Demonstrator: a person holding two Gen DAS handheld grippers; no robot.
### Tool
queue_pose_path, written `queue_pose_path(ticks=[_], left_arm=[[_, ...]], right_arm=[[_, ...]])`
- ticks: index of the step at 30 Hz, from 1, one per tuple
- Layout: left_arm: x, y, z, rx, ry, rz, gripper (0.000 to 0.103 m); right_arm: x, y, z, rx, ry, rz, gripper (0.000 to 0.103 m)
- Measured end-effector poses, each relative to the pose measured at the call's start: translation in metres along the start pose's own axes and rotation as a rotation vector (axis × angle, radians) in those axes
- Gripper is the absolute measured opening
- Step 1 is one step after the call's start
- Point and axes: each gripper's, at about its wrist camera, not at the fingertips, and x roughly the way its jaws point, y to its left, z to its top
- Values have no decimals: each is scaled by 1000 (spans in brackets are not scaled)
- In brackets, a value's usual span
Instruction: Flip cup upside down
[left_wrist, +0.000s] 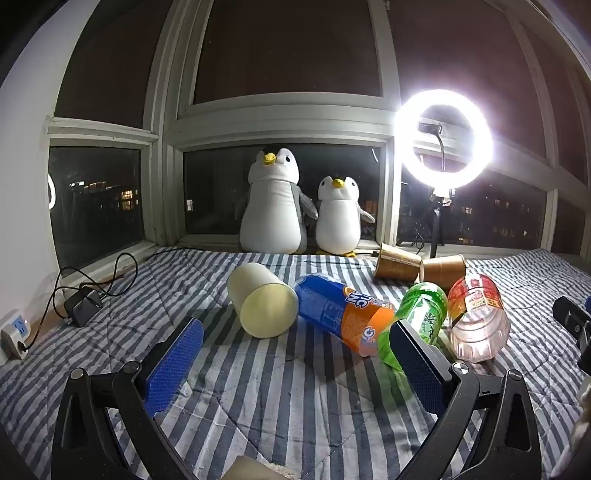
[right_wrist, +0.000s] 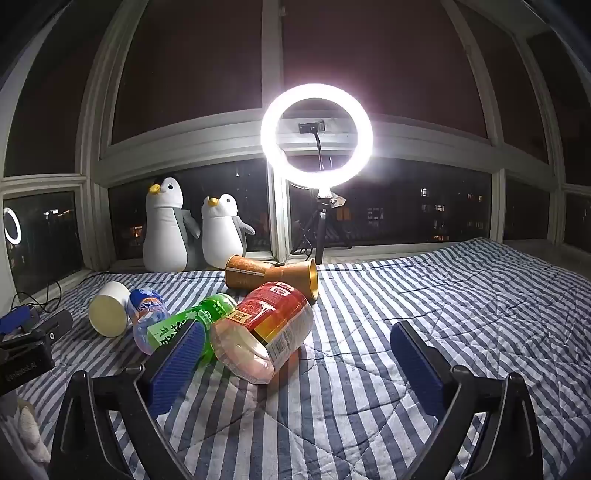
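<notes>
A cream plastic cup (left_wrist: 263, 300) lies on its side on the striped blanket (left_wrist: 280, 398), its base toward me; it also shows in the right wrist view (right_wrist: 109, 308) at the left. Two brown paper cups (left_wrist: 397, 262) (left_wrist: 443, 268) lie on their sides further back, mouths touching; in the right wrist view they lie end to end (right_wrist: 246, 272) (right_wrist: 299, 277). My left gripper (left_wrist: 295, 334) is open and empty, just in front of the cream cup. My right gripper (right_wrist: 297, 338) is open and empty, with its left finger in front of the green bottle.
An orange-and-blue bottle (left_wrist: 343, 314), a green bottle (left_wrist: 417, 317) and a red-labelled clear bottle (left_wrist: 476, 317) lie side by side on the blanket. Two plush penguins (left_wrist: 273, 203) (left_wrist: 338, 218) and a lit ring light (left_wrist: 443, 134) stand at the window. A charger and socket (left_wrist: 14, 332) lie at the left.
</notes>
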Motion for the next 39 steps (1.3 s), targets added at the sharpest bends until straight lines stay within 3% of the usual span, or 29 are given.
queue_pose_path(ticks=[39], left_arm=[[-1, 0, 1, 0, 5, 1, 103]], right_arm=[[-1, 0, 1, 4, 3, 0, 100]])
